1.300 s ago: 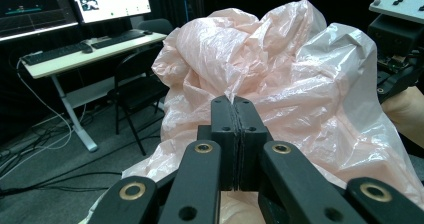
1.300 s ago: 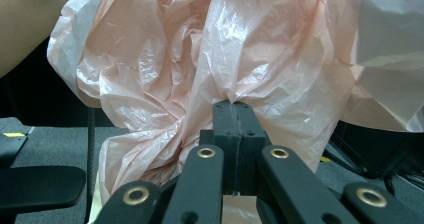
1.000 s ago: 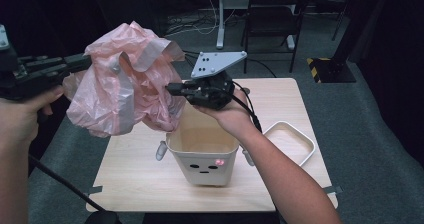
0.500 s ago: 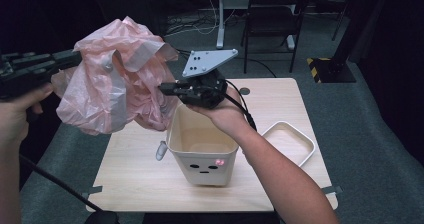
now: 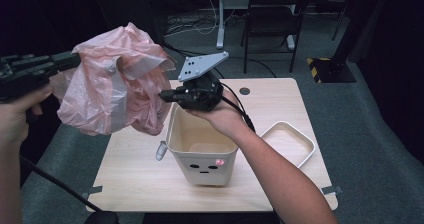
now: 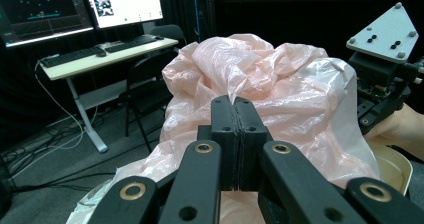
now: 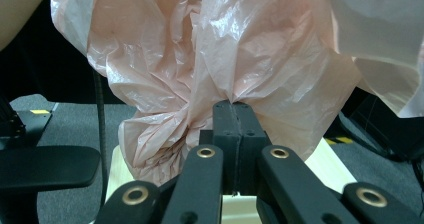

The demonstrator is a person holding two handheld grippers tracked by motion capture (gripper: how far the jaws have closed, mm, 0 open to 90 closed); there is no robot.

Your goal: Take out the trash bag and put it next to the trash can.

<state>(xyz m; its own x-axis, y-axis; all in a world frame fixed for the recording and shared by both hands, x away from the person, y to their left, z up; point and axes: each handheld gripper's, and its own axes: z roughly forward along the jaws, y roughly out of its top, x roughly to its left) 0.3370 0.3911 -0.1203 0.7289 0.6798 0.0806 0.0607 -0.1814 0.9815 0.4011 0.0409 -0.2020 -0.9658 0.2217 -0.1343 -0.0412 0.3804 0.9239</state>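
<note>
Both grippers (image 6: 233,101) (image 7: 233,105) clamped on pink bag (image 5: 112,91); bin (image 5: 202,149) w/ face print.

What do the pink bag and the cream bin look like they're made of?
Pink bag: thin plastic film, apparently; translucent, crinkled and glossy, bunching where both grippers pinch it.
Cream bin: likely rigid moulded plastic; smooth matt walls, rounded rim, a small printed face on its front.

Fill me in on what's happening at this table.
A person holds a pink plastic bag up in the air between two handheld grippers. The left gripper and the right gripper are each shut on a pinch of the film. The bag hangs above the left part of the wooden table, beside an open white bin. A white lid lies to the bin's right.
</note>
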